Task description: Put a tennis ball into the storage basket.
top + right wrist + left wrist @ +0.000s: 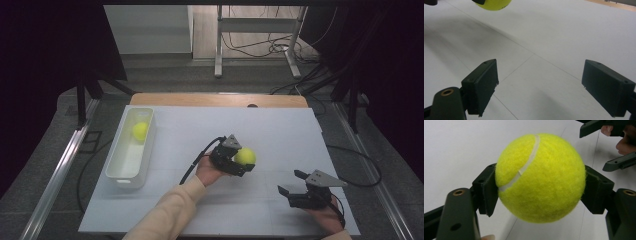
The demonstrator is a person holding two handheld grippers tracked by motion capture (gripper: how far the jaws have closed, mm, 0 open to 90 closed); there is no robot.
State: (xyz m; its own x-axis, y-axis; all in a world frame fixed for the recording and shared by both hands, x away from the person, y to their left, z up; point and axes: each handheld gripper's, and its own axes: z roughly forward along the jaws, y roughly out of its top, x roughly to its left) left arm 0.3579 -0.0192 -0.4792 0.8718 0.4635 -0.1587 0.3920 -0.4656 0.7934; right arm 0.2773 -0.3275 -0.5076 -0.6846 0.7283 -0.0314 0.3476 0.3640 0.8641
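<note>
The left gripper (239, 161) pinches a yellow tennis ball (245, 156) between its two black jaws; in the left gripper view the ball (541, 177) is pressed from both sides by the pads (489, 191), and the white seam curves across the face nearest the camera. The ball hangs clear of the white table cover (280, 130) just beneath it (its shadow falls on the sheet below the jaws); the hand (207, 172) holding this gripper comes out of a cream sleeve (167, 212) behind it, and a black cable (197, 162) trails back from the gripper body.

To that gripper's right and nearer the person, well apart, the right gripper (294, 182) sits low over the same sheet with its jaws spread wide and nothing between them; in the right gripper view the two pads (482, 85) stand far apart above bare white surface crossed by faint fold lines.

To the left of the left gripper, well apart, a long white tray (120, 172) lies on the cover with a second tennis ball (140, 131) in its far end.

Beyond the gripper the sheet ends at a strip of wooden tabletop (220, 99); past it lies grey floor with the metal legs of a stand (218, 45) and loose cables (260, 47); dark curtains (55, 55) close in both sides of the room.
</note>
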